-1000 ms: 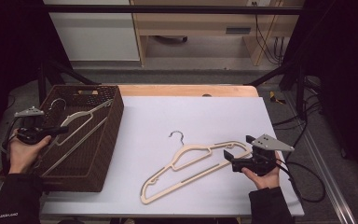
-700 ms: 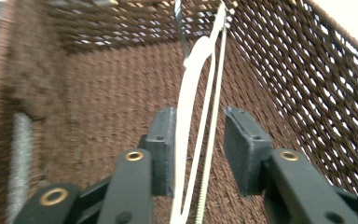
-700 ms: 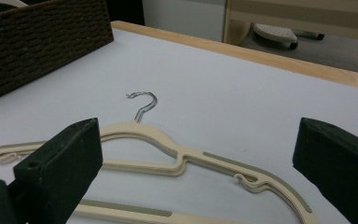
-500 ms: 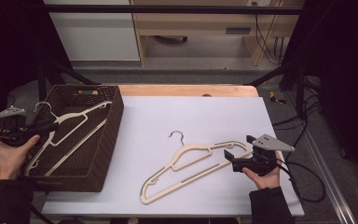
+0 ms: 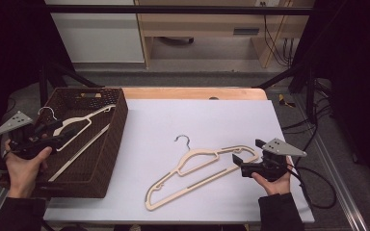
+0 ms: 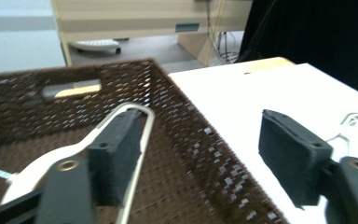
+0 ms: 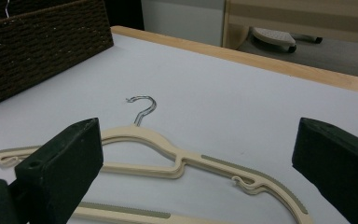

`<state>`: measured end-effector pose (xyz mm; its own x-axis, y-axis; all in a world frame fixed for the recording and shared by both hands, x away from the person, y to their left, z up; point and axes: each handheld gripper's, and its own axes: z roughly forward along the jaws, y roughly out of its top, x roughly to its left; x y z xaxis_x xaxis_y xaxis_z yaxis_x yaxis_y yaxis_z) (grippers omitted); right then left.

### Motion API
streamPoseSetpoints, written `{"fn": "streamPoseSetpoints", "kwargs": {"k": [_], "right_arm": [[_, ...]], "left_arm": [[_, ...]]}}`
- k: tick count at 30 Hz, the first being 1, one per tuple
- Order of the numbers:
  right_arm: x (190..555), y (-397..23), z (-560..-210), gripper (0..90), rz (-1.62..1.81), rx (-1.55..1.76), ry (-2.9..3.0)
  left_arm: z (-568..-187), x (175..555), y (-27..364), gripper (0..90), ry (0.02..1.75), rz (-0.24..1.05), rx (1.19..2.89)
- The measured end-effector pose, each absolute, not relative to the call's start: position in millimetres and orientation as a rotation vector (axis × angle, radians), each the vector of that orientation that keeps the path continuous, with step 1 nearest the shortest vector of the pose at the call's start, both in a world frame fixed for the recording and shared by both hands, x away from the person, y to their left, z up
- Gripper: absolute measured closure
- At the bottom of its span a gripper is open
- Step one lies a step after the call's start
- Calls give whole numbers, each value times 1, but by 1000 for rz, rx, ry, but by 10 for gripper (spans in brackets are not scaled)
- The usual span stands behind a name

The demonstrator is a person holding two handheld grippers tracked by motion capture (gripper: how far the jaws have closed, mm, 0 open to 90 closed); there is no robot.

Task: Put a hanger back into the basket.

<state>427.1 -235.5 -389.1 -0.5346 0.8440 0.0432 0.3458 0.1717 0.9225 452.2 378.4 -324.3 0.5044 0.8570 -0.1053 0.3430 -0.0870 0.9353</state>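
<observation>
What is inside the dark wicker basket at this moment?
The wicker basket holds one cream hanger, lying slanted with its metal hook toward the far left corner. The left tongs, jaws just opened, hover over it. The basket floor under the hand and tongs is hidden.

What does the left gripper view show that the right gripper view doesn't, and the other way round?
Left gripper view: the inside of the brown basket with a cream hanger lying in it, beside the open left gripper.

Right gripper view: the metal hook of the hanger on the table, ahead of the open right gripper.

Both: the basket, the white table, and that table hanger.
</observation>
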Motion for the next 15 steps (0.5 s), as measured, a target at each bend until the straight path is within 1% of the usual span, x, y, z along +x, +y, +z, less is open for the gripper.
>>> {"fn": "streamPoseSetpoints", "kwargs": {"k": [3, 9, 15], "right_arm": [[426, -236, -389, 21, 1348, 1125, 1966], [426, -236, -388, 21, 1352, 1127, 1960], [426, -237, -387, 19, 1359, 1125, 1959]], "left_arm": [[-323, 449, 362, 209, 994, 600, 1661], [-326, 445, 325, 162, 907, 568, 1709], [-339, 439, 292, 112, 871, 538, 1730]]}}
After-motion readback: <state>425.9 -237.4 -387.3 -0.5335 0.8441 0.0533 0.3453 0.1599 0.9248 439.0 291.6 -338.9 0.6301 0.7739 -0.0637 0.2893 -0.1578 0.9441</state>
